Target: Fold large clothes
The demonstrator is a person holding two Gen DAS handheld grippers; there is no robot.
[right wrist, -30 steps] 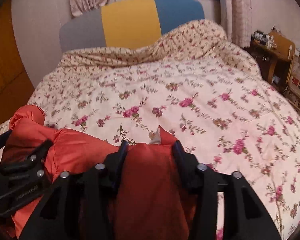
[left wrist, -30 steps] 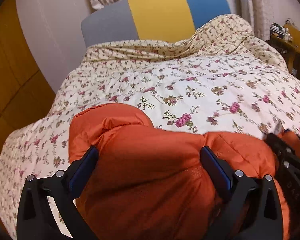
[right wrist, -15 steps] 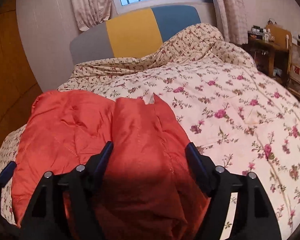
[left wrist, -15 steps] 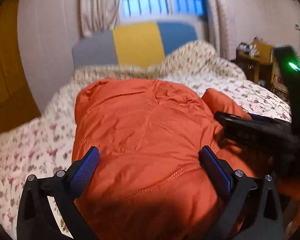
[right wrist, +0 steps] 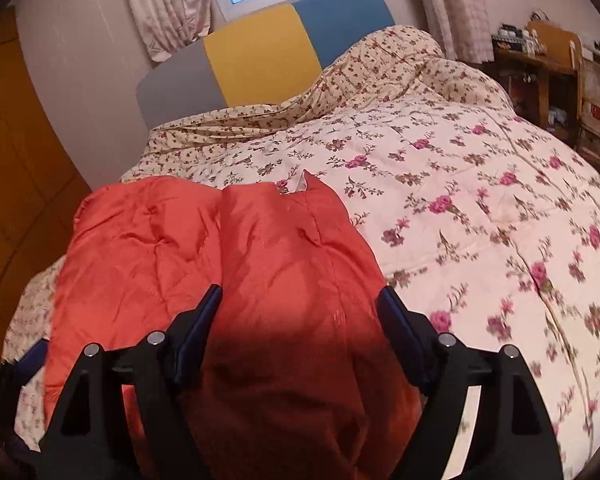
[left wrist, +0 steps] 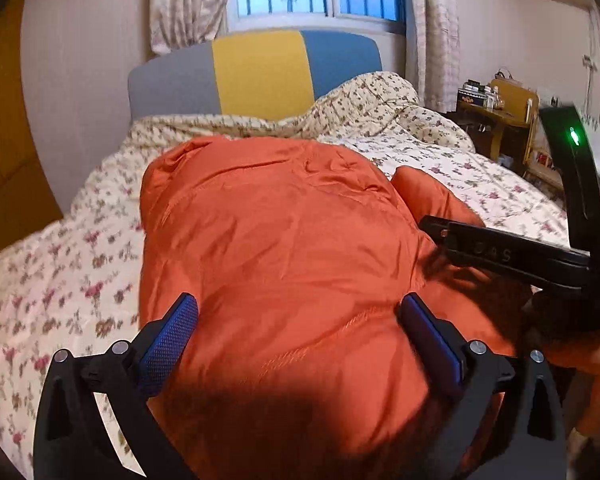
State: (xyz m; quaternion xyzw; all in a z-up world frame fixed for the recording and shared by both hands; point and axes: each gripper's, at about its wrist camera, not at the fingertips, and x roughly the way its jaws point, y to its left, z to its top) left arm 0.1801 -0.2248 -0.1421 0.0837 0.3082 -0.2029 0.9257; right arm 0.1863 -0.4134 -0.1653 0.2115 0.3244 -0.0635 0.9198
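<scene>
An orange padded jacket lies spread on the floral quilt of the bed; it also shows in the right wrist view. My left gripper is open, its blue pads wide apart over the near part of the jacket. My right gripper is open too, straddling the jacket's right part without pinching it. The right gripper's body shows at the right of the left wrist view, over the jacket's right side. The jacket's near edge is hidden under both grippers.
The floral quilt covers the bed, bunched up near the grey, yellow and blue headboard. A wooden side table with small items stands to the right. A wooden wardrobe stands at the left.
The jacket went from a raised bunch to lying spread flat on the quilt. The right gripper opened and let go of the fabric. Both grippers tilted up and drew back.
</scene>
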